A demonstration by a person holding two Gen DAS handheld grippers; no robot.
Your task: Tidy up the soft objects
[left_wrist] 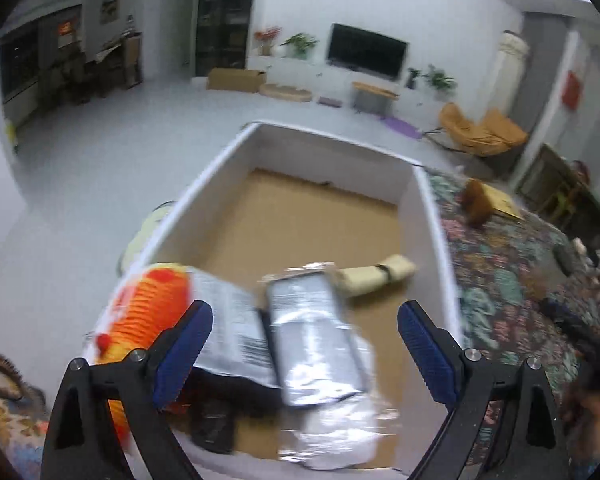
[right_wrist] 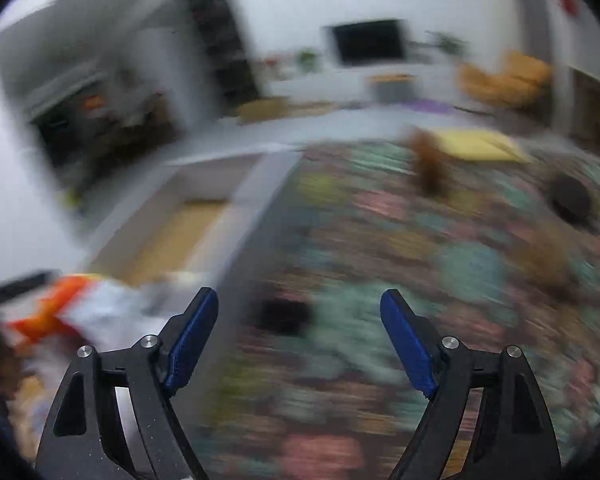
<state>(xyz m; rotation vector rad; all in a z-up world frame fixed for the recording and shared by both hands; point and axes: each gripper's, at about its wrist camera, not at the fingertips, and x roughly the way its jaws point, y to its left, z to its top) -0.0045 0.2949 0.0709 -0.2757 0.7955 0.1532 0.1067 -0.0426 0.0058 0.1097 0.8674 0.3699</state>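
snack packets (left_wrist: 260, 332) lie gathered in the white box (left_wrist: 204, 184) for tidiness; left gripper (left_wrist: 304, 344) and right gripper (right_wrist: 300, 332) jaws apart, holding nothing.

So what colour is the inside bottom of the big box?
Cardboard brown, with white walls. The box shows best in the left wrist view.

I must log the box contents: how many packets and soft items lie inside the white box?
3: an orange-and-white snack bag near left, a silver foil packet near middle, a cream roll further right. Others may hide underneath.
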